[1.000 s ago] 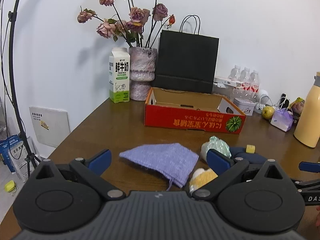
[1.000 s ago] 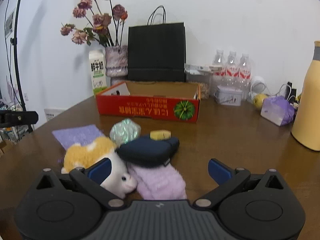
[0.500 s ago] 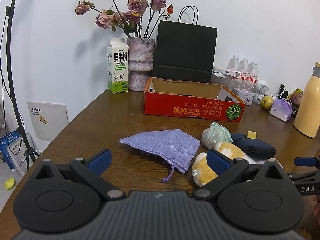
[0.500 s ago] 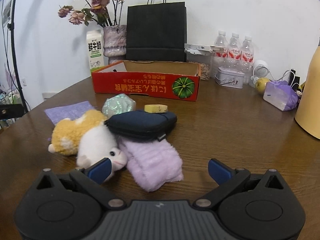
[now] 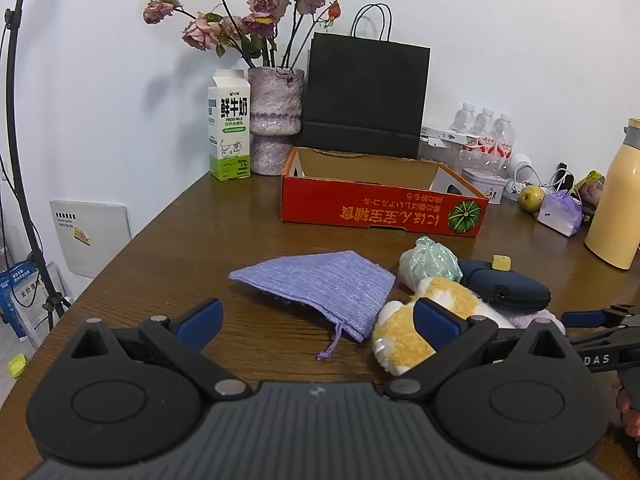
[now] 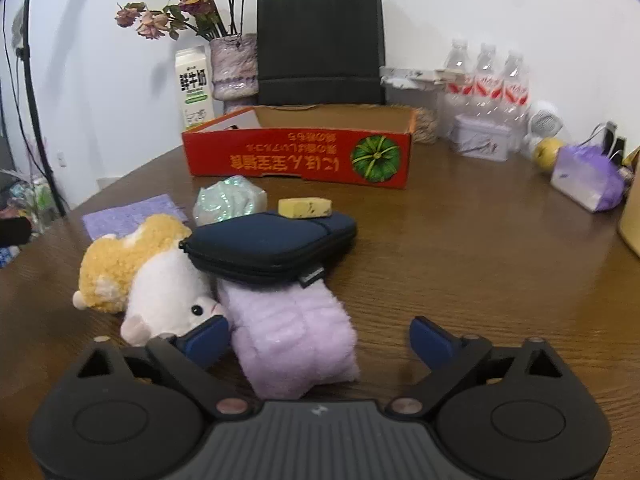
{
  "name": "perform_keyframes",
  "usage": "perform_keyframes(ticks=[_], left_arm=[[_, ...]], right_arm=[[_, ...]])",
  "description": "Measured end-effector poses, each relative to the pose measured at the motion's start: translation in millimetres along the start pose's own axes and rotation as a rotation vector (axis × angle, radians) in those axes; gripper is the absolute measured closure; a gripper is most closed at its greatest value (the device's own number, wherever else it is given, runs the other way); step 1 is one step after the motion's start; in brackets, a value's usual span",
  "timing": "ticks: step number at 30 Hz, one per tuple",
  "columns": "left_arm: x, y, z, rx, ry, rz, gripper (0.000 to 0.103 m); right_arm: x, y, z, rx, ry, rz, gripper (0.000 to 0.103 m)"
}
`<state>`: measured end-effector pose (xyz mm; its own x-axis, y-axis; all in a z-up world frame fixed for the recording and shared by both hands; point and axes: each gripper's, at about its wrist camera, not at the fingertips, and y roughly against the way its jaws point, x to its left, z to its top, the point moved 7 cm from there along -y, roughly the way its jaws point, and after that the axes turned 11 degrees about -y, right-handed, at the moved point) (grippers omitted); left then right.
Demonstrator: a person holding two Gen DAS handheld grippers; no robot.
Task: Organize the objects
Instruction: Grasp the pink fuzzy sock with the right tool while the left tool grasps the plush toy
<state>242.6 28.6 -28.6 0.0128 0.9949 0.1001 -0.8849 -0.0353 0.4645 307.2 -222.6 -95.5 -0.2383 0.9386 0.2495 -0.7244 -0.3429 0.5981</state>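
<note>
My right gripper [image 6: 316, 340] sits low over the table [image 6: 480, 248] with its jaws apart; they have just been closing in a little, and the near end of the lilac cloth [image 6: 292, 336] lies between them. The left pad is just beside the cloth's edge and the toy's face, but I can't quite tell whether it touches either; the right pad stands clear of the cloth.

The cloth runs back under a navy pouch [image 6: 272, 248], which rests partly on it. A yellow block [image 6: 305, 207] sits on the pouch's far end. To the left of the pouch lies the plush toy [image 6: 148, 276], orange and white, pressed against both pouch and cloth. Behind it is a shiny green bundle [image 6: 230, 204], and further left a purple bag [image 6: 132, 214] lies flat.

My left gripper [image 5: 316, 316] has its jaws wide apart with nothing between them. Through them I see the purple bag [image 5: 320, 284] with its drawstring trailing toward me, and the plush toy [image 5: 416, 320] partly behind the right finger.

The red box [image 6: 300, 156] stands open beyond the pile, well apart from it, with a black bag [image 6: 320, 44], a milk carton [image 6: 194, 88] and a vase [image 6: 234, 66] behind.
</note>
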Motion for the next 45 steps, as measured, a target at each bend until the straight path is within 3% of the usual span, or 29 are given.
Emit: perform_keyframes(ticks=[5, 9, 12, 17, 19, 21, 32, 45], left_arm=[[-14.7, -5.5, -2.7, 0.02, -0.005, -0.028, 0.0], [-32.9, -8.3, -3.9, 0.031, -0.017, -0.059, 0.0], [-46.9, -11.3, -5.9, 0.043, -0.03, -0.076, 0.0], [-62.1, -16.4, -11.2, 0.067, -0.03, -0.097, 0.0], [-66.0, -16.9, -12.4, 0.074, -0.029, -0.098, 0.0], [-67.6, -16.0, -13.1, 0.076, -0.026, -0.097, 0.0], [-72.5, -16.7, -16.6, 0.107, 0.011, -0.081, 0.0], [-112.5, -39.7, -9.2, 0.133, 0.065, -0.084, 0.0]], right_arm=[[6.3, 1.2, -5.8, 0.008, 0.002, 0.069, 0.054], [11.5, 6.0, -9.6, -0.02, 0.038, 0.04, 0.063], [13.8, 7.6, -11.3, -0.026, 0.058, 0.01, 0.064], [12.5, 3.0, -12.5, 0.0, 0.056, -0.004, 0.051], [12.7, 1.5, -13.9, 0.008, 0.06, -0.012, 0.037], [12.0, -4.5, -15.9, 0.039, 0.063, -0.033, 0.001], [12.4, -5.0, -17.8, 0.046, 0.07, -0.043, 0.0], [12.3, -4.5, -18.0, 0.045, 0.07, -0.043, 0.0]])
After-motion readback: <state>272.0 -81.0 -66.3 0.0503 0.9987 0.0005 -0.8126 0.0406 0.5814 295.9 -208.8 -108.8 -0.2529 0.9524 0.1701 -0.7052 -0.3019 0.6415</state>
